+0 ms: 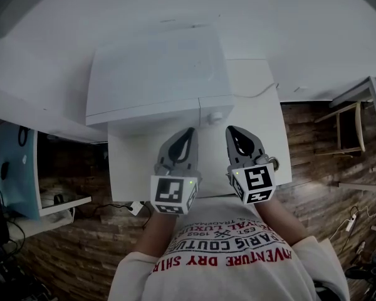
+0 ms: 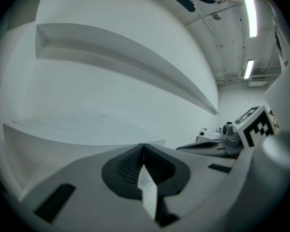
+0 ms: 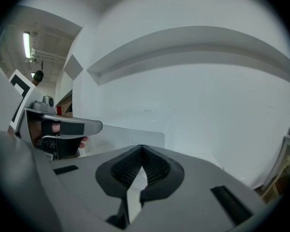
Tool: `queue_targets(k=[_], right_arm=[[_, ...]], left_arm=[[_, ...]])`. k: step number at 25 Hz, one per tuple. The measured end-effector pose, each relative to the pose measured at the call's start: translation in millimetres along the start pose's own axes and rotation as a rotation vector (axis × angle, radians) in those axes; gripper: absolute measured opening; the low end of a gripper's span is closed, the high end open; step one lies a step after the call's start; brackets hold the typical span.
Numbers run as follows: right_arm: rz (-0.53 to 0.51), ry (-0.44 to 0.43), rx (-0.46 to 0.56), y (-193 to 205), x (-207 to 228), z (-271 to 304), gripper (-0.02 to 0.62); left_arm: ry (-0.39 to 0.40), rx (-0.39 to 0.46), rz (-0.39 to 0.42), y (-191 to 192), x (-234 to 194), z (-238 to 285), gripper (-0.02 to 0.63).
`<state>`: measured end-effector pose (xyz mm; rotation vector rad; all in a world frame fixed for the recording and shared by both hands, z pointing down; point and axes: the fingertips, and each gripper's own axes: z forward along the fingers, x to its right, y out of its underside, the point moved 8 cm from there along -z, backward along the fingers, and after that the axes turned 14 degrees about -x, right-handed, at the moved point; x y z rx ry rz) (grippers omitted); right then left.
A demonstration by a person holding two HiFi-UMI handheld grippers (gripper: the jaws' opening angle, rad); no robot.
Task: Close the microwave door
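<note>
The white microwave (image 1: 153, 74) sits at twelve o'clock on a white tabletop (image 1: 263, 149), backed against a plain white wall (image 1: 288, 30), and its door looks shut. At its six o'clock hover the left tongs (image 1: 188, 132) and right tongs (image 1: 232, 132), both closed on nothing (tips meeting). A brown plank floor (image 1: 326, 187) shows at three o'clock.

White table (image 1: 263, 149) against white wall (image 1: 288, 30). Wood-plank floor (image 1: 326, 199) around table. Wooden chair (image 1: 348, 127) right of table. Ceiling strip lights (image 2: 251, 16) on.

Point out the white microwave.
Head view, centre: the white box-shaped microwave sits at the back of the white table, directly ahead of the left gripper and right gripper.
</note>
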<state>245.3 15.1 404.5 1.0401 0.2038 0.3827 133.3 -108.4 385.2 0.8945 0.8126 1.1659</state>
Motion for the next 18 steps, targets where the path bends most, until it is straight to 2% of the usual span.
queue_targets(k=[18], right_arm=[[-0.010,-0.008,-0.006,1.3,2.4,-3.3,0.012]], left_arm=[[-0.026,-0.018,-0.003,1.2,1.5,0.8,0.006]])
